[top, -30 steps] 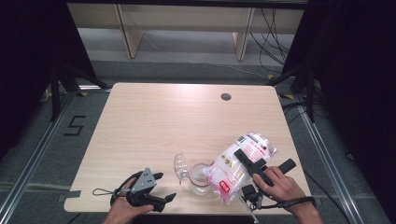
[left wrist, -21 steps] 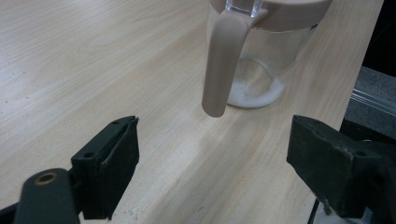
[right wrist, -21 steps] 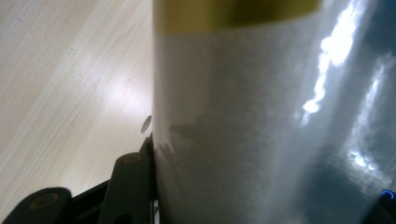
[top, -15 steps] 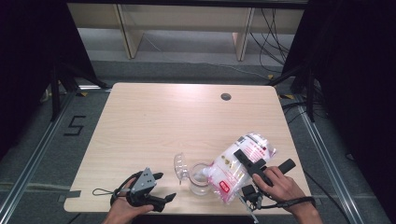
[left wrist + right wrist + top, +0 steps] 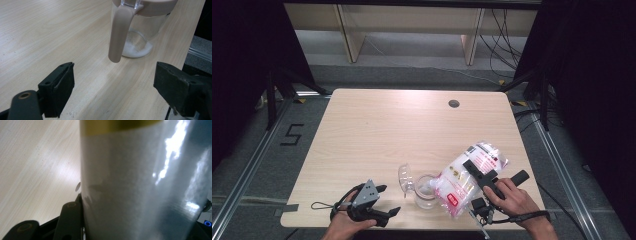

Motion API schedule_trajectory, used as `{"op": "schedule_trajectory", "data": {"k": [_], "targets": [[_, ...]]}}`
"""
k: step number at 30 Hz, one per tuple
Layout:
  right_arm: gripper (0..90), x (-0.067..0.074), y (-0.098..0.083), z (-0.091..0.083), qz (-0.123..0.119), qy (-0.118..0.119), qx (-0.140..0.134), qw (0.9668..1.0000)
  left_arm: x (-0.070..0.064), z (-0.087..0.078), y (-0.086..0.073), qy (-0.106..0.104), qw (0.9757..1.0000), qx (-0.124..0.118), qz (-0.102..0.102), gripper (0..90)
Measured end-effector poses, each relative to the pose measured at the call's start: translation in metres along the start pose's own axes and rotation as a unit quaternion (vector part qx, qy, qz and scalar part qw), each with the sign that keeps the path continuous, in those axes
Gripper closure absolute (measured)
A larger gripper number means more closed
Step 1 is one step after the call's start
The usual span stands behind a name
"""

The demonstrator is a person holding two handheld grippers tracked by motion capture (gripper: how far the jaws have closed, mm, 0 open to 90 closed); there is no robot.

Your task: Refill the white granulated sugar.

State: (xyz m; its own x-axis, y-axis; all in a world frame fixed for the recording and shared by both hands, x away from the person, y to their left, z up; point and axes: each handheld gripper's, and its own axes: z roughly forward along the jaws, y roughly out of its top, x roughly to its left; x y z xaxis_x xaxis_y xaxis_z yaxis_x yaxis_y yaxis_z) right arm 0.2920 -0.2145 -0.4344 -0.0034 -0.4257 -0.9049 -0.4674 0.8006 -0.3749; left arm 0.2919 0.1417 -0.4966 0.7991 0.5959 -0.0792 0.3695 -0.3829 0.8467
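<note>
Nothing has moved since the earlier frame: the right claw (image 5: pixel 476 176) grasps the bag (image 5: pixel 464 177), tilted over the jar (image 5: pixel 426 192) near the desk's (image 5: pixel 412 125) front edge, while the left claw (image 5: pixel 384 201) sits released. Tipping faster could spill powder past the jar's rim

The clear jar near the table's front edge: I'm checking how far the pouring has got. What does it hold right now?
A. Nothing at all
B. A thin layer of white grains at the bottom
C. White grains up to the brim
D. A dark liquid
B: in the left gripper view the clear jar shows only a shallow white layer on its bottom, with clear glass above.
</note>
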Motion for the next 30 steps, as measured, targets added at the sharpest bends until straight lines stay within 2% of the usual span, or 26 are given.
{"op": "schedule_trajectory", "data": {"k": [4,5,6,16,30], "targets": [[54.9,-0.0004,-0.0002,-0.0004,0.0,-0.001,0.001,1.0,-0.0001,-0.0009,0.0003,0.002,1.0,0.004,0.002,16.5],[55.0,-0.0004,-0.0002,-0.0004,-0.002,-0.001,0.001,1.0,0.0011,-0.001,0.0003,0.004,0.9999,0.009,0.009,16.5],[55.0,-0.0005,-0.0001,-0.0004,-0.002,-0.002,0.001,1.0,-0.0001,0.0,0.0,0.0,1.0,-0.001,0.0,16.4],[55.3,0.0006,0.0012,-0.0009,0.002,-0.004,0.0,1.0,-0.0001,-0.001,0.0003,0.002,1.0,0.004,0.002,16.5],[55.8,-0.0018,0.0027,-0.001,-0.011,-0.005,-0.002,0.9999,-0.0011,-0.0003,0.0003,0.0,1.0,-0.001,-0.004,16.5]]}}
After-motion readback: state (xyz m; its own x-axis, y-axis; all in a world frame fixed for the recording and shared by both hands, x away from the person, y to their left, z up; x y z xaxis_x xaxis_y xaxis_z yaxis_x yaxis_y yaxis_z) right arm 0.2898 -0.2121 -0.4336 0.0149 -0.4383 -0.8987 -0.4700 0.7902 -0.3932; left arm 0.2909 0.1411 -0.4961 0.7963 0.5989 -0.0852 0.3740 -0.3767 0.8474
